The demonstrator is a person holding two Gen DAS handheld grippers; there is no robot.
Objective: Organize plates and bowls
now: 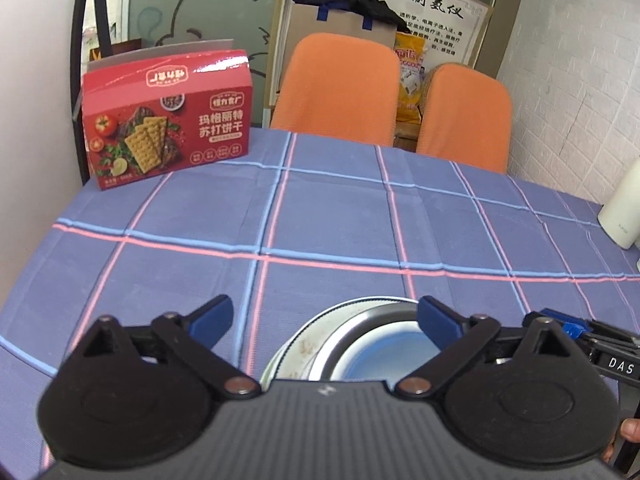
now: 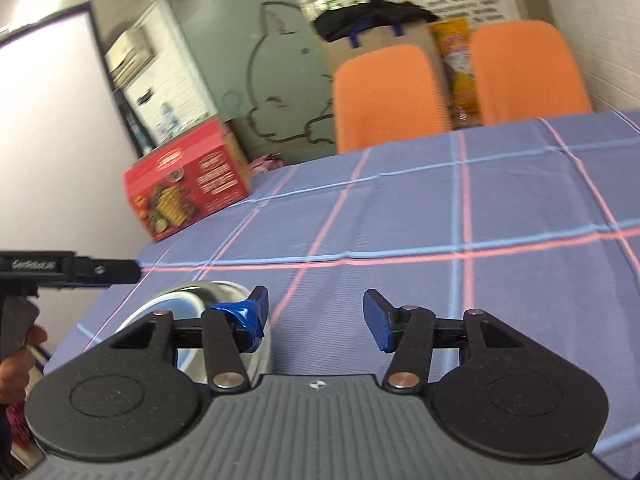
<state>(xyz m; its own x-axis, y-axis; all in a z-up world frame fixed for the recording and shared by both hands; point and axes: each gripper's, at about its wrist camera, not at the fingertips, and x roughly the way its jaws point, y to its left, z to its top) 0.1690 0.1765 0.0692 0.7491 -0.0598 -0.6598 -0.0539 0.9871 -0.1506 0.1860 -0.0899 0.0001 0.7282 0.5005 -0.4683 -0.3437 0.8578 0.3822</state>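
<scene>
A stack of dishes sits at the near edge of the table: a white plate (image 1: 296,344) with a metal bowl (image 1: 360,332) on it and a blue-and-white bowl (image 1: 396,352) nested inside. My left gripper (image 1: 324,320) is open and empty, just above and behind the stack. The stack also shows in the right wrist view (image 2: 192,300), partly hidden behind my left finger. My right gripper (image 2: 316,316) is open and empty, to the right of the stack above the cloth. The right gripper's body shows at the left wrist view's right edge (image 1: 592,340).
A blue checked tablecloth (image 1: 340,220) covers the table. A red cracker box (image 1: 168,124) stands at the far left corner. A white jug (image 1: 624,212) stands at the right edge. Two orange chairs (image 1: 340,88) stand behind the table, by the wall.
</scene>
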